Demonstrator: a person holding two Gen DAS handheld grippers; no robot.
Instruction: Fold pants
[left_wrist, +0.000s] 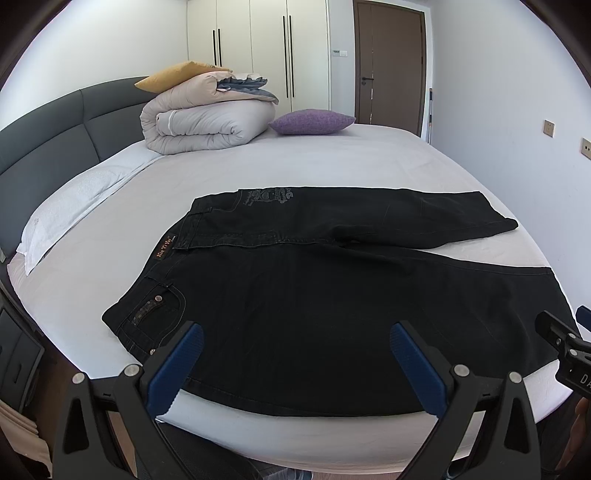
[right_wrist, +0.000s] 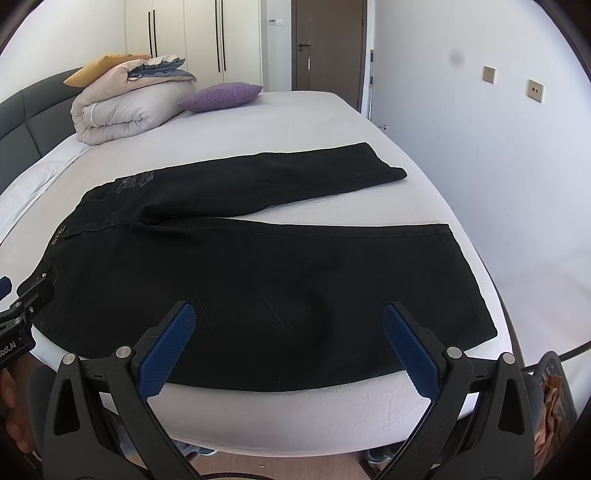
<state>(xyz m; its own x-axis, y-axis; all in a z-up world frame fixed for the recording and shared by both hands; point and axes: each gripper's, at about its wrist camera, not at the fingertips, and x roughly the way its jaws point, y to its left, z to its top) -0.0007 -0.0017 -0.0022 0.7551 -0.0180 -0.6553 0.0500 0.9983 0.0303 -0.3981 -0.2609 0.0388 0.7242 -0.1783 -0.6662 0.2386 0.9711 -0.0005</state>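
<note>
Nearest the left wrist camera, the left gripper (left_wrist: 295, 345) hangs with its blue-padded fingers (left_wrist: 177, 365) spread wide and nothing between them, above the near edge of the black jeans (left_wrist: 314, 306). The right gripper (right_wrist: 288, 325) is likewise spread wide and empty, over the lower part of the near leg. Each gripper's black body shows at the edge of the other's view; on the right gripper's body a fragment "DA" can be read, and on the left one's body "obot.AI".

The black jeans lie flat on the bed (left_wrist: 332, 162), close to its near edge, waistband toward the headboard side and both legs running to the right, the far leg angled away from the near one so a wedge of sheet shows between them. A brown waistband patch (left_wrist: 162, 250) carries lettering too small to read. A grey printed emblem (left_wrist: 264, 197) sits on the far hip; its text is illegible. A coin pocket with metal rivets (left_wrist: 159, 299) lies near the left gripper.

The white sheet is smooth. Farther back, a folded duvet (left_wrist: 207, 125) bears a mustard cushion (left_wrist: 177, 75) and folded grey-blue cloth, with a purple cushion (left_wrist: 312, 121) just beside it. A dark grey padded headboard (left_wrist: 55, 133) stands left. Beyond are white wardrobe doors (left_wrist: 258, 48) with black handles, a brown door (left_wrist: 389, 62), and wall sockets (right_wrist: 535, 90) on the right wall.
</note>
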